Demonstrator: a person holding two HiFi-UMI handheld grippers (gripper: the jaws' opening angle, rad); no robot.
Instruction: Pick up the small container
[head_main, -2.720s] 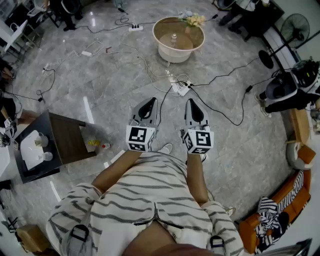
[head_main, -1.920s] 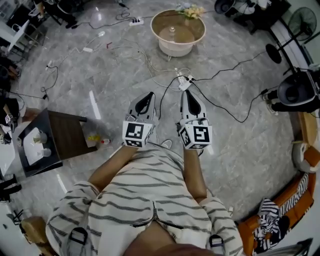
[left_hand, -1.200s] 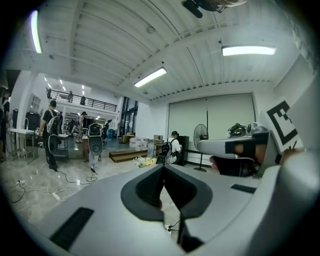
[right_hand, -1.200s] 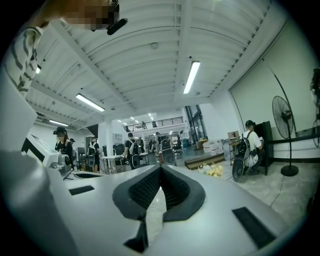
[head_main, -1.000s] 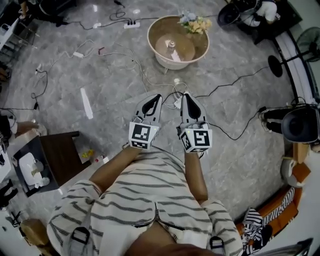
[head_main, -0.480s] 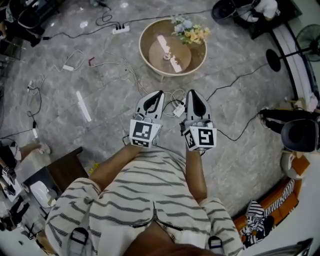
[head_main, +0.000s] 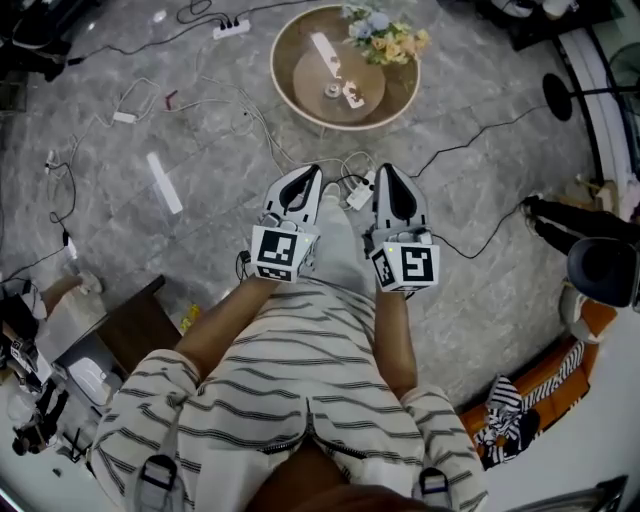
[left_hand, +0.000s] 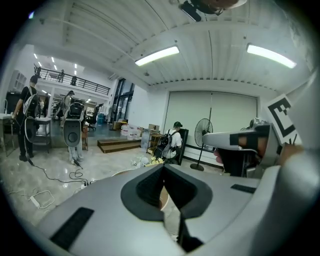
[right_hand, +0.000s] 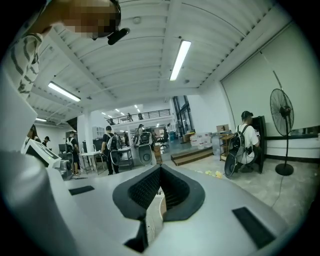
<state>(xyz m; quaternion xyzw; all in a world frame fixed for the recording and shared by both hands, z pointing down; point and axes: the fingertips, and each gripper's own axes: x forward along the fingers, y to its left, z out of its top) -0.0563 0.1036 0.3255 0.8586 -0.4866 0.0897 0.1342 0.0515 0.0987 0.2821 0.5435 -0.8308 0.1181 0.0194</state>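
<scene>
A round low table (head_main: 290, 45) stands on the grey floor ahead, in the head view. On its inner tray lie a small pale container (head_main: 331, 90) and a white item (head_main: 353, 95). My left gripper (head_main: 300, 180) and right gripper (head_main: 388, 176) are held side by side in front of the striped shirt, short of the table and above the floor. Both are shut with nothing between the jaws. In the left gripper view the left gripper (left_hand: 164, 169) has its tips together, and in the right gripper view the right gripper (right_hand: 160, 169) does too. Neither gripper view shows the container clearly.
A bunch of flowers (head_main: 385, 35) sits at the table's far rim. A power strip (head_main: 360, 195) and cables lie on the floor between grippers and table. A dark side table (head_main: 130, 325) is at the left, an orange sofa (head_main: 545, 385) at the right. People stand far off (left_hand: 27, 117).
The round table has come nearer and now lies just beyond the gripper tips. The side table has slid toward the lower left. Both grippers stay shut and level with each other.
</scene>
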